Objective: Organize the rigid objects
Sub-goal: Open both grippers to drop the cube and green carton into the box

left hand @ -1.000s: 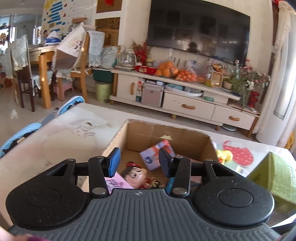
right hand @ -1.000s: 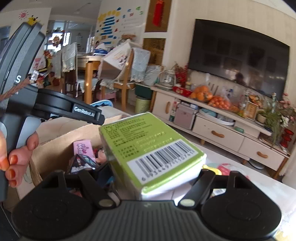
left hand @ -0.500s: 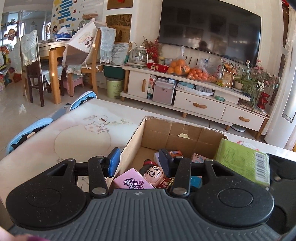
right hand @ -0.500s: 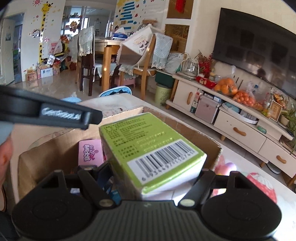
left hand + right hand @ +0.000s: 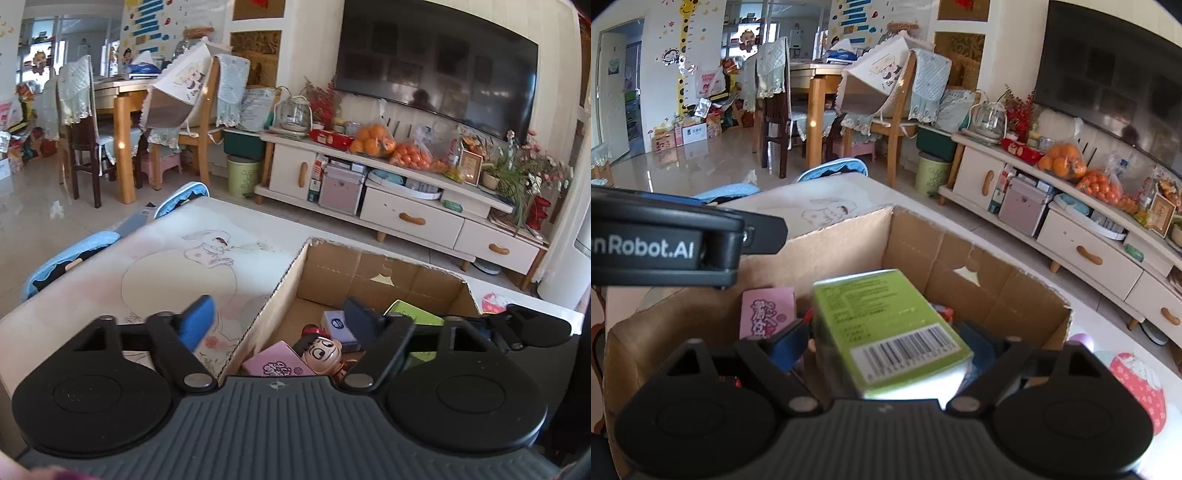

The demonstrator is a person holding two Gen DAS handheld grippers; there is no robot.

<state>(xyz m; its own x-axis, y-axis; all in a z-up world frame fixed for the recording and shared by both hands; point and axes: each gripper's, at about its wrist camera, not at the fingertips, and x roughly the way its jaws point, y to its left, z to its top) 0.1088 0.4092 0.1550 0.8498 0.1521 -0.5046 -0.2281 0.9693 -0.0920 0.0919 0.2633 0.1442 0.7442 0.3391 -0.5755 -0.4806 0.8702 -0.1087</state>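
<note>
The right gripper (image 5: pixel 886 343) is over the cardboard box (image 5: pixel 979 266) in the middle of the frame. Its jaws are opening, and the green box (image 5: pixel 886 325) is between them but seems free of the pads, tilted, probably dropping in among the things already inside, so this looks like a release. The left gripper (image 5: pixel 280 317) is also opening, with nothing between its jaws; it straddles the box's left wall. In its view, low in the frame, the pink packet (image 5: pixel 277 363) and the doll head (image 5: pixel 321 354) lie inside.
</note>
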